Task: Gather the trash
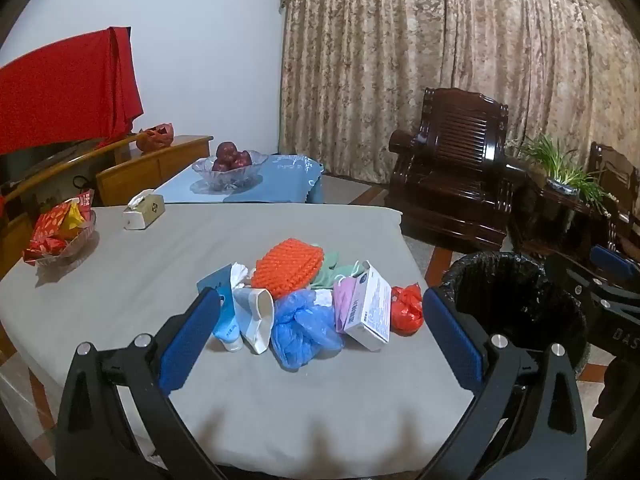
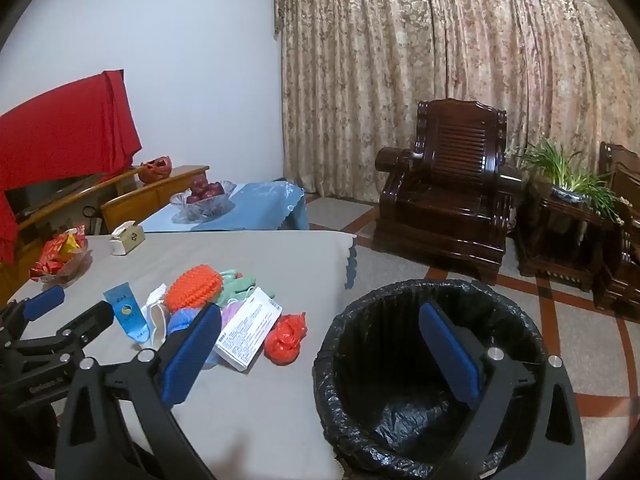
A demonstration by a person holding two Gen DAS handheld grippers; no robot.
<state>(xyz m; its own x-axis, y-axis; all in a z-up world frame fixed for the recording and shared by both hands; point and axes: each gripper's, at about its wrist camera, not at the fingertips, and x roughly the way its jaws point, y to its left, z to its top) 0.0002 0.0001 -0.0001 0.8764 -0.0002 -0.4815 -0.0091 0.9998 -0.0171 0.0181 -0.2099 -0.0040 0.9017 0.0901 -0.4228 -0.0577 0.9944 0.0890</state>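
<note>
Blue-padded fingers of the left gripper are standing wide apart and holding nothing, hovering over the near edge of the grey table. Just beyond them the trash is lying in one heap — a blue tube, a white paper cup, a crumpled blue bag, an orange spiky brush, green gloves, a white box and a red bag at the right. A black-lined bin is sitting on the floor just right of the table.

Right wrist view: the right gripper is also hanging wide and empty — its left finger over the table edge beside the white box, its right finger above the open bin. The red bag is lying nearest the bin. Far left, a tissue box and a snack dish are resting on the table.
</note>
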